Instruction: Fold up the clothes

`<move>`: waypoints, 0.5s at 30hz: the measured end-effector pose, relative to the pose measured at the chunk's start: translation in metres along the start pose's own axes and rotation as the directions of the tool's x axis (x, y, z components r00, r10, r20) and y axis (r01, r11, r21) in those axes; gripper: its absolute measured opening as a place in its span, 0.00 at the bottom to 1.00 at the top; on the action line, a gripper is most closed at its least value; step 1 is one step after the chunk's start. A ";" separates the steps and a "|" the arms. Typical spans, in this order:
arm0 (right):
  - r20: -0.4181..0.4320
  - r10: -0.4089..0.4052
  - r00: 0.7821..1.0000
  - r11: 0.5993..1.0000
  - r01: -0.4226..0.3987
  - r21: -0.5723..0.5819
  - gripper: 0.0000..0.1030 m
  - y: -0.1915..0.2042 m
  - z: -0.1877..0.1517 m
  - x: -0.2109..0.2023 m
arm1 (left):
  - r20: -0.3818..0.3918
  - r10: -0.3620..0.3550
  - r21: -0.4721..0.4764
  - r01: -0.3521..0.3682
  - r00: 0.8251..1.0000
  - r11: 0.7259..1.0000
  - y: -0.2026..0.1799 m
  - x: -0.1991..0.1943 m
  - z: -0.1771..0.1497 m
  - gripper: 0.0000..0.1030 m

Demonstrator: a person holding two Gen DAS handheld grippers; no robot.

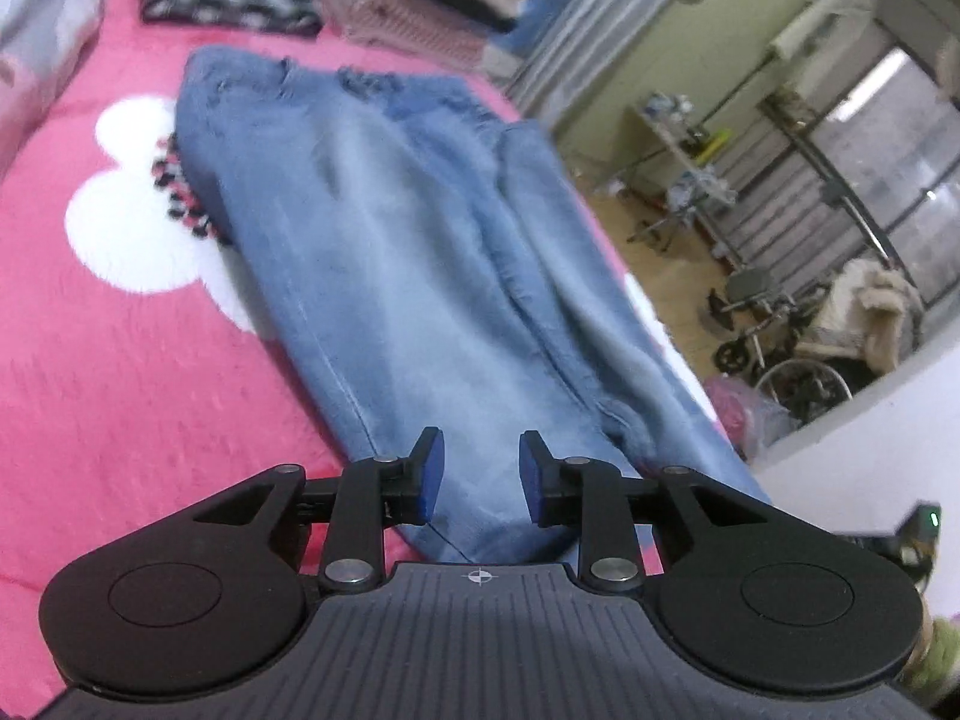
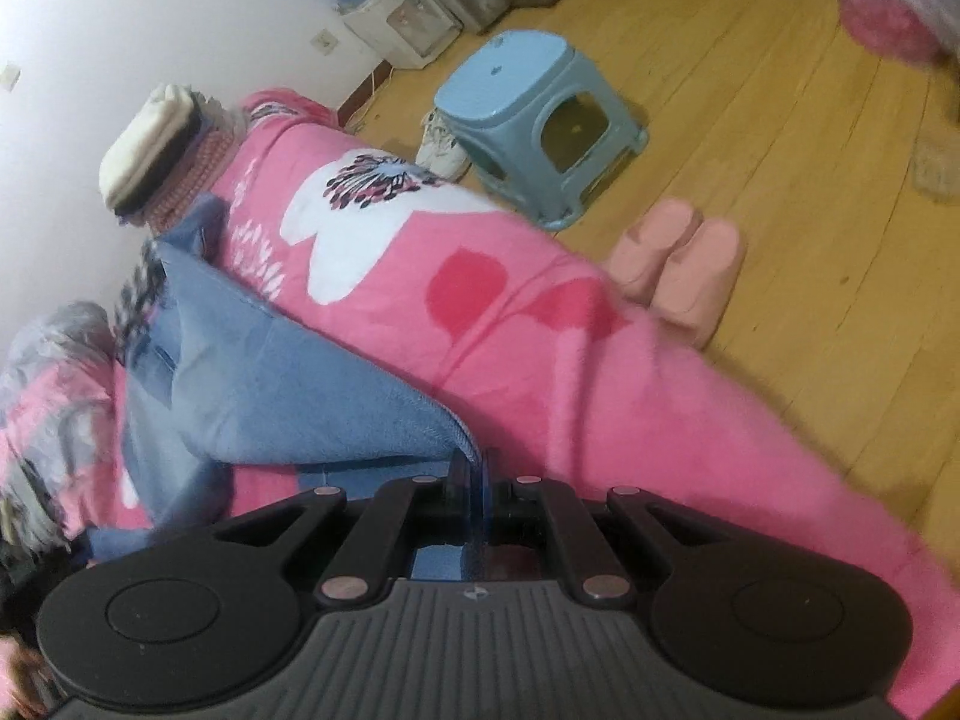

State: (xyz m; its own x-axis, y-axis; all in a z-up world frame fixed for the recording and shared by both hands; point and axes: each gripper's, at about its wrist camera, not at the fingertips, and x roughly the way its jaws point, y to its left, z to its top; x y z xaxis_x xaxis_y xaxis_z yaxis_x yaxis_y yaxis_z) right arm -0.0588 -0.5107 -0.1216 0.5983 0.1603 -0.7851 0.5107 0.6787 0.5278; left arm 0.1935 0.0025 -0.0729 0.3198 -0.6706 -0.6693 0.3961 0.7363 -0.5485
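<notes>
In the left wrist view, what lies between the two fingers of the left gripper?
Only the jeans show in the gap of the open left gripper; its pads do not press them.

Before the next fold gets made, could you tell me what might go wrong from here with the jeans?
1. Only the right gripper pinches the jeans; the left gripper has its jaws open with nothing gripped, so a lift could drag the fold crooked.
2. The jeans lie near the edge of the pink blanket, so a leg may slide toward the floor.
3. The fluffy blanket could snag and bunch the denim.
</notes>
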 end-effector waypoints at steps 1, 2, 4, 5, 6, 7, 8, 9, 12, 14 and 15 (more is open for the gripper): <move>0.004 -0.020 1.000 1.000 0.020 -0.012 0.03 0.000 0.001 -0.004 | -0.006 0.007 -0.019 -0.008 1.000 1.000 0.004 0.001 0.000 0.34; 0.013 -0.046 0.999 0.999 0.046 -0.023 0.03 0.000 0.002 -0.008 | -0.009 0.014 -0.036 -0.014 1.000 0.999 0.008 0.000 -0.002 0.37; 0.045 -0.094 0.995 0.992 0.097 -0.081 0.05 0.008 0.006 -0.018 | -0.014 0.027 -0.071 -0.028 1.000 0.997 0.018 -0.003 -0.005 0.47; 0.077 -0.100 0.992 0.983 0.110 -0.146 0.05 0.018 0.007 -0.024 | -0.016 0.034 -0.083 -0.035 0.999 0.996 0.022 -0.006 -0.007 0.49; 0.110 -0.098 0.989 0.970 0.120 -0.212 0.06 0.030 0.007 -0.030 | -0.018 0.040 -0.091 -0.041 0.999 0.995 0.025 -0.008 -0.009 0.50; 0.143 -0.090 0.986 0.948 0.128 -0.290 0.06 0.046 0.007 -0.036 | -0.021 0.044 -0.102 -0.046 0.999 0.994 0.028 -0.010 -0.010 0.50; 0.157 -0.070 0.985 0.922 0.124 -0.366 0.07 0.062 0.006 -0.039 | -0.025 0.047 -0.117 -0.049 0.999 0.992 0.032 -0.010 -0.012 0.50; 0.152 -0.044 0.987 0.896 0.106 -0.431 0.08 0.077 0.005 -0.039 | -0.031 0.047 -0.137 -0.051 0.998 0.989 0.035 -0.010 -0.013 0.50; 0.099 0.033 0.995 0.780 0.036 -0.624 0.16 0.126 -0.003 -0.034 | -0.035 0.002 -0.196 -0.009 0.999 0.980 0.042 -0.009 -0.016 0.50; 0.074 0.065 0.995 0.705 0.007 -0.709 0.21 0.150 -0.010 -0.029 | -0.025 -0.053 -0.173 0.048 0.998 0.984 0.036 -0.013 -0.021 0.50; 0.058 0.067 0.996 0.684 -0.004 -0.729 0.24 0.158 -0.011 -0.026 | -0.031 -0.078 -0.144 0.073 0.996 0.987 0.031 -0.014 -0.024 0.53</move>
State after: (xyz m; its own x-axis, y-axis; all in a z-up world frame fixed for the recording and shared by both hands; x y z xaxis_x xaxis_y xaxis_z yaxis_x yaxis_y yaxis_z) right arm -0.0007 -0.3996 -0.0215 0.6657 0.1638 -0.7281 -0.1031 0.9864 0.1277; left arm 0.1805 0.0370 -0.0923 0.2608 -0.7229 -0.6399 0.2902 0.6909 -0.6622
